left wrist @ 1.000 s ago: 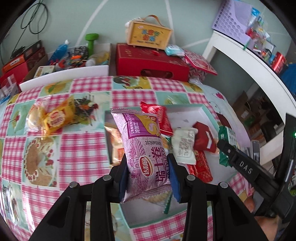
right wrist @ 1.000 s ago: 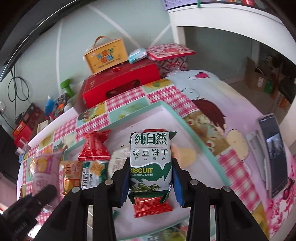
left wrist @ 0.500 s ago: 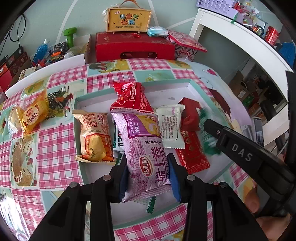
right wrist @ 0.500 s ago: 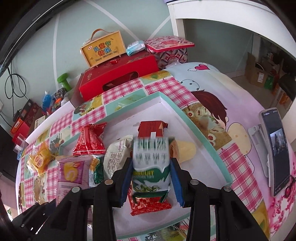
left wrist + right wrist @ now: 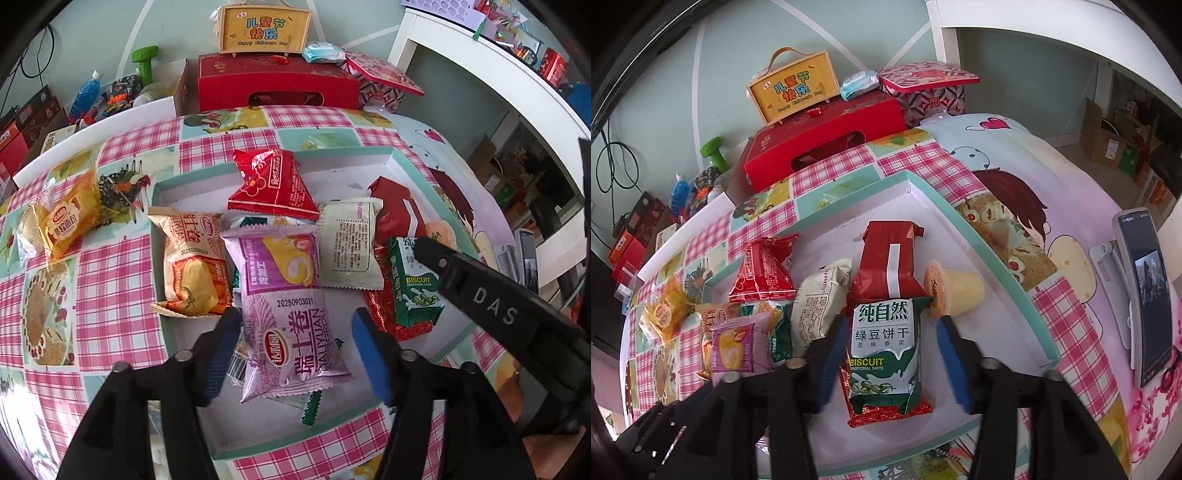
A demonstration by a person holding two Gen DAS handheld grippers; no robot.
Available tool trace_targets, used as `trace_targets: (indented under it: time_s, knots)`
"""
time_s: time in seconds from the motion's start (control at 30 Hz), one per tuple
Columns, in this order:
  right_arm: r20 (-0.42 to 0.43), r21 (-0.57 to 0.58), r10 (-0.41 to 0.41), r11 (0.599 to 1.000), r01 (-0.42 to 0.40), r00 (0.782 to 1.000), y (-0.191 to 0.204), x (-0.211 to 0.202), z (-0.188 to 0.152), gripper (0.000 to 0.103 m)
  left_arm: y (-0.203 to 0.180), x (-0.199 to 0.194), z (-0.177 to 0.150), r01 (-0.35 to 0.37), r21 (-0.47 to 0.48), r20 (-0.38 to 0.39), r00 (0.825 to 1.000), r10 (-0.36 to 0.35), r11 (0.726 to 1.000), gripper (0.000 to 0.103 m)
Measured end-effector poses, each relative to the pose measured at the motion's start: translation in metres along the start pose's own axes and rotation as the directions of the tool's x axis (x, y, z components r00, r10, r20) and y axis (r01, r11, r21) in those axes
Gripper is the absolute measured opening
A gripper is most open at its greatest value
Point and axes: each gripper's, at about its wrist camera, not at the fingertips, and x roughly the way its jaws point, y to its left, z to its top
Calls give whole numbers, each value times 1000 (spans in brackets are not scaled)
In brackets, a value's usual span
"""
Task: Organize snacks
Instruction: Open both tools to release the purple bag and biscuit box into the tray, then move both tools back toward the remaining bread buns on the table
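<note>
Blue pads line both pairs of tongs. The left tongs point(image 5: 293, 347) are opening, and the purple roll cake pack point(image 5: 291, 310) lies between them on the white floor of the tray point(image 5: 413, 162); the pads stand apart from its sides. The right tongs point(image 5: 890, 354) are opening too, with the green biscuit pack point(image 5: 884, 347) between them, and the pads are clear of it as well. This green pack rests on top of a flat red packet point(image 5: 886, 410) inside the same tray.

Just beyond the purple pack, in the left view, there is an orange bread pack point(image 5: 192, 266) at the left wall of the tray, and a white packet point(image 5: 349, 247) to the right, with its printed back up. A green wrapper edge point(image 5: 310, 406) shows from under the purple pack. Further in, a red triangular bag point(image 5: 273, 181) lies near the far wall, and a dark red pack point(image 5: 886, 258) lies beyond the biscuit pack. A yellow jelly cup point(image 5: 956, 291) lies on its side just beside that dark red pack.

Outside the tray, on the checkered surface point(image 5: 114, 258), a yellow bread pack point(image 5: 66, 225) lies well apart to the left. A phone on a stand point(image 5: 1145, 310) is at the right side. Far behind, a red gift box point(image 5: 277, 85) carries a yellow box with handle point(image 5: 264, 29).
</note>
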Motion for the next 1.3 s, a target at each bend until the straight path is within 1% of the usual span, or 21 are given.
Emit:
trace_targets:
  time_s: [0.07,0.17,0.23,0.27,0.3,0.43,0.5,0.57,0.67,0.83,0.93,1.0,1.3]
  knots:
    - [3,-2,1,1000,-1,1000,0,-1,0,65,2,-4,1,-4,-5,6,1000,4,1000,67]
    - [4,-7,0,1000,0,1000,1,-1,0,73,7,-10,3,-21,-18,14,1000,21,1000,68]
    - [3,-13,0,1000,0,1000,2,0,0,77,13,-14,5,-30,-35,22,999,30,999,71]
    - [3,-16,0,1000,0,1000,3,0,0,81,15,-16,5,-36,-44,27,999,38,998,75]
    - [5,-19,1,1000,-1,1000,4,0,0,84,18,-17,6,-43,-52,33,998,45,998,76]
    - [14,-35,-1,999,1,1000,7,0,0,91,33,-23,8,-85,-101,51,995,91,991,77]
    - [12,-44,-2,999,3,1000,9,1,-1,96,43,-24,9,-114,-133,56,991,122,985,77]
    - [10,-51,-2,999,3,1000,12,1,-1,98,53,-23,10,-134,-165,55,988,145,977,77]
    - [11,-64,6,998,-5,1000,18,0,-3,100,68,-20,10,-157,-213,47,984,171,964,77]
    - [12,-120,17,993,-15,1000,35,-3,-6,103,87,-12,10,-187,-258,30,979,202,948,80]
    - [8,-142,18,990,-16,1000,43,-3,-9,103,94,-10,10,-194,-271,24,978,208,943,82]
    - [5,-157,15,988,-14,1000,48,-3,-10,103,97,-8,11,-201,-277,21,976,215,940,87]
    - [11,-205,11,979,-9,1000,65,-6,-14,103,110,-1,10,-254,-283,-5,965,263,925,90]
